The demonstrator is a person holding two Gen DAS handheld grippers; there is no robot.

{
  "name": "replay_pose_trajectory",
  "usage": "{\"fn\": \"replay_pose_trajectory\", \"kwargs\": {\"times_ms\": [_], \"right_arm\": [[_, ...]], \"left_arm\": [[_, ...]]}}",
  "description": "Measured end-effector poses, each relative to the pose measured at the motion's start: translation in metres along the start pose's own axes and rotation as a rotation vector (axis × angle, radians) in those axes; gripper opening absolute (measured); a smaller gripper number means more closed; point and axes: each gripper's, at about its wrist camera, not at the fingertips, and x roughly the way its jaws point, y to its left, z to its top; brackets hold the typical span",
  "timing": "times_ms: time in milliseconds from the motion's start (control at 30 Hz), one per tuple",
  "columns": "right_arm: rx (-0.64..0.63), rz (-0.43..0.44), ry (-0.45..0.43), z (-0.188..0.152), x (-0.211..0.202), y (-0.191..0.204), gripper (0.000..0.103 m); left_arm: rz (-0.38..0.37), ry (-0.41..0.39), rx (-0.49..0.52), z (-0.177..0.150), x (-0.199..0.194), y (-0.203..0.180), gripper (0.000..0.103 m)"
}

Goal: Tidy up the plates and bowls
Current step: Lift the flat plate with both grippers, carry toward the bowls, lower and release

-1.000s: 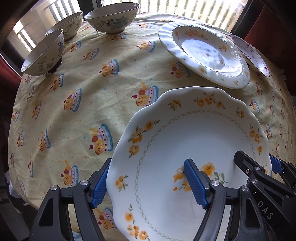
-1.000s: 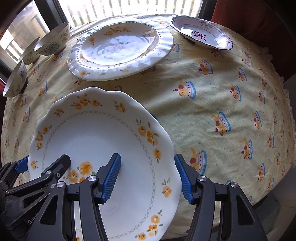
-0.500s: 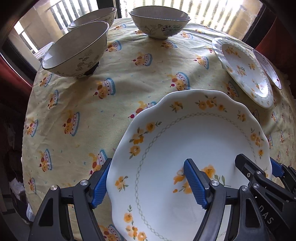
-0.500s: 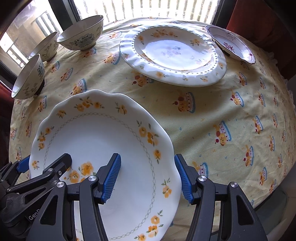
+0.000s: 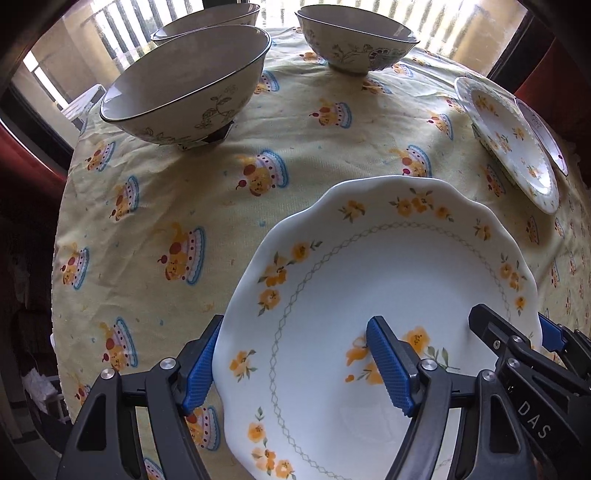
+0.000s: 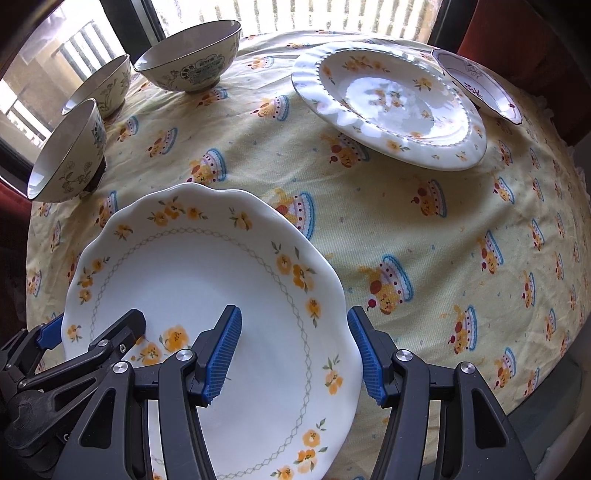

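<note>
A white scalloped plate with orange flowers (image 5: pixel 388 280) is held above the table by both grippers. My left gripper (image 5: pixel 295 363) is shut on its left rim, one finger under, one on top. My right gripper (image 6: pixel 293 349) is shut on its right rim (image 6: pixel 332 295). Each gripper shows in the other's view. A nearer bowl (image 5: pixel 188 85), a second bowl (image 5: pixel 354 40) and a third behind (image 5: pixel 207 14) stand at the far left. A ribbed white plate (image 6: pixel 391 103) and a small purple-patterned dish (image 6: pixel 476 85) lie at the far right.
The round table carries a yellow cloth with cupcake prints (image 6: pixel 424 240). A bright window with railings (image 6: pixel 314 14) is behind it. Dark red chairs (image 6: pixel 524 48) stand around the table's edge.
Both grippers have carried the flowered plate left and forward. The bowls now loom closer in the left view; the ribbed plate has slid to the right.
</note>
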Motion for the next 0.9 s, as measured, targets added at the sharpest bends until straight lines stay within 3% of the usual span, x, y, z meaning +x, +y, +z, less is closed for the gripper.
{"fn": "replay_pose_trajectory", "kwargs": {"times_ms": [200, 333, 467, 600, 767, 900], "right_arm": [[0.068, 0.034, 0.03, -0.004, 0.01, -0.006, 0.063], [0.029, 0.05, 0.018, -0.005, 0.009, -0.005, 0.063], [-0.001, 0.035, -0.041, -0.005, -0.011, -0.005, 0.065], [0.019, 0.007, -0.071, -0.006, -0.034, -0.01, 0.074], [0.015, -0.014, -0.105, -0.007, -0.06, -0.013, 0.074], [0.006, -0.02, -0.139, -0.003, -0.074, -0.014, 0.074]], "left_arm": [[0.015, -0.036, 0.01, -0.006, 0.0, -0.006, 0.079], [0.012, -0.056, -0.012, -0.011, -0.007, -0.004, 0.081], [-0.018, -0.071, -0.02, -0.015, -0.02, -0.002, 0.083], [-0.016, -0.076, 0.01, -0.016, -0.035, -0.004, 0.088], [-0.045, -0.101, 0.025, -0.013, -0.054, -0.004, 0.091], [-0.012, -0.134, 0.007, -0.008, -0.064, -0.011, 0.094]]}}
